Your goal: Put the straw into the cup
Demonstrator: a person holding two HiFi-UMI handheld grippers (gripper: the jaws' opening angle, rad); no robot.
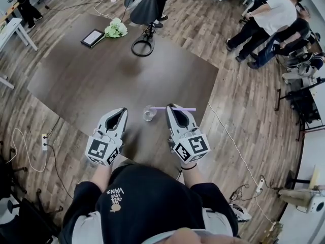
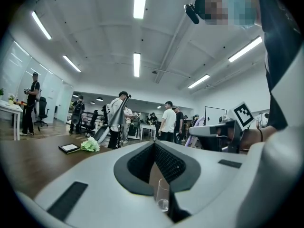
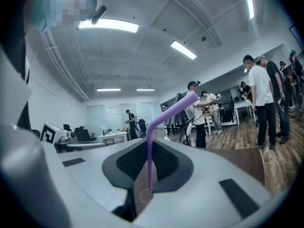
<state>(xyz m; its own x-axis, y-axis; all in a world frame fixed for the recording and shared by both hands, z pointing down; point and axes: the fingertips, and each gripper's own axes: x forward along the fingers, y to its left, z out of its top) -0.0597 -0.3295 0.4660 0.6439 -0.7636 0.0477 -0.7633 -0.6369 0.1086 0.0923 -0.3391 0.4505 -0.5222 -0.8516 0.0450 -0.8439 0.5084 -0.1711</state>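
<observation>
A clear cup [image 1: 149,114] stands on the dark table [image 1: 101,85], between my two grippers and just past their tips. My right gripper [image 1: 175,108] is shut on a purple bendy straw [image 1: 162,108]. One end of the straw reaches the cup's rim and the bent end sticks out to the right. In the right gripper view the straw [image 3: 149,160] runs up between the jaws [image 3: 149,142], with the cup's rim [image 3: 141,196] faint at its foot. My left gripper [image 1: 122,111] is left of the cup, tips together and holding nothing. The left gripper view [image 2: 154,145] shows the cup [image 2: 162,196] through the gap.
At the table's far side lie a tablet [image 1: 93,37] and a bunch of white flowers [image 1: 116,28], with a black ring-shaped stand [image 1: 142,47] beside them. People [image 1: 269,19] stand at the upper right. A cable [image 1: 228,136] runs over the floor right of the table.
</observation>
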